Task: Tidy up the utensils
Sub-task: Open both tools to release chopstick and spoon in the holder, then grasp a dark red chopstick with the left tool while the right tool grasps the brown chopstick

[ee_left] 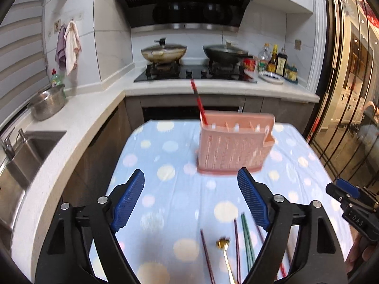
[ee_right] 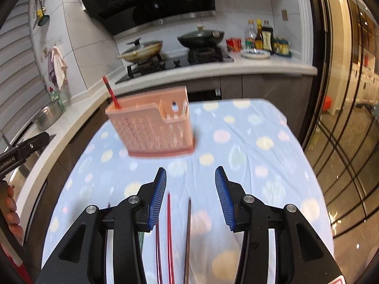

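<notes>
A pink perforated utensil holder [ee_left: 233, 143] stands on the dotted blue tablecloth [ee_left: 165, 189], with one red chopstick [ee_left: 199, 101] leaning out of its left end. It also shows in the right wrist view [ee_right: 154, 127], with the chopstick [ee_right: 111, 92]. My left gripper [ee_left: 190, 184] is open and empty, short of the holder. Loose red and green chopsticks [ee_left: 246, 234] and a gold-headed utensil [ee_left: 223, 245] lie on the cloth below it. My right gripper [ee_right: 190, 182] is open and empty above a red chopstick [ee_right: 169, 224] and a brown one [ee_right: 188, 227].
The right gripper shows at the left wrist view's right edge [ee_left: 350, 198]. Behind the table are a counter with a stove and two lidded pans [ee_left: 163, 52], bottles [ee_left: 277, 61], a steel colander [ee_left: 47, 104] and a sink [ee_left: 21, 158]. Glass doors [ee_left: 350, 94] stand to the right.
</notes>
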Tool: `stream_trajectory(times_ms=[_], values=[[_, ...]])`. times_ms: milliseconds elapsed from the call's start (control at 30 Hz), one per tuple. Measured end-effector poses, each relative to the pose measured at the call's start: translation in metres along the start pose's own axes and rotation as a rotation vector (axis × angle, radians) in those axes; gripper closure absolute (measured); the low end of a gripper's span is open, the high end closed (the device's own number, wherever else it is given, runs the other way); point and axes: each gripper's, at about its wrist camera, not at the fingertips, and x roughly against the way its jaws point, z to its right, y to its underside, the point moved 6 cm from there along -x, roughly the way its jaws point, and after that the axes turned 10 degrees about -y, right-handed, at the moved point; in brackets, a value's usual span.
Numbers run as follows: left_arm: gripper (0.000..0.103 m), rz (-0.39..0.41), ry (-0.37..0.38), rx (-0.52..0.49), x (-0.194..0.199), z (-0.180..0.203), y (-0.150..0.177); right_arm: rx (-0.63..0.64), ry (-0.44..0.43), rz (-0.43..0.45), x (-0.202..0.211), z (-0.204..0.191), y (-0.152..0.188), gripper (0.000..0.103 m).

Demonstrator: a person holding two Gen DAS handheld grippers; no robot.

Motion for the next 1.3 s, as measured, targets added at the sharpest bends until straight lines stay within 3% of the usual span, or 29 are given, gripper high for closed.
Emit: stream_trajectory(times_ms=[300, 567, 900, 967, 1067, 1300], values=[[0.026, -0.199, 0.018, -0.039, -0.008, 0.008, 0.121, -0.043, 0.042, -0.128, 0.013, 0.012, 0.108, 0.061], [0.026, -0.282, 0.052, -0.046, 0.010, 0.009, 0.189, -0.034, 0.048, -0.178, 0.023, 0.004, 0.169, 0.061], [0.029, -0.344, 0.063, -0.086, 0.015, 0.024, 0.229, -0.038, 0.042, -0.198, 0.020, -0.001, 0.193, 0.065], [0.034, -0.349, 0.067, -0.091, 0.016, 0.026, 0.233, -0.038, 0.039, -0.207, 0.018, -0.001, 0.197, 0.074], [0.040, -0.363, 0.075, -0.093, 0.016, 0.027, 0.240, -0.038, 0.035, -0.214, 0.016, 0.000, 0.200, 0.077], [0.041, -0.341, 0.061, -0.109, 0.022, 0.028, 0.246, -0.012, 0.035, -0.222, 0.013, -0.005, 0.206, 0.083]])
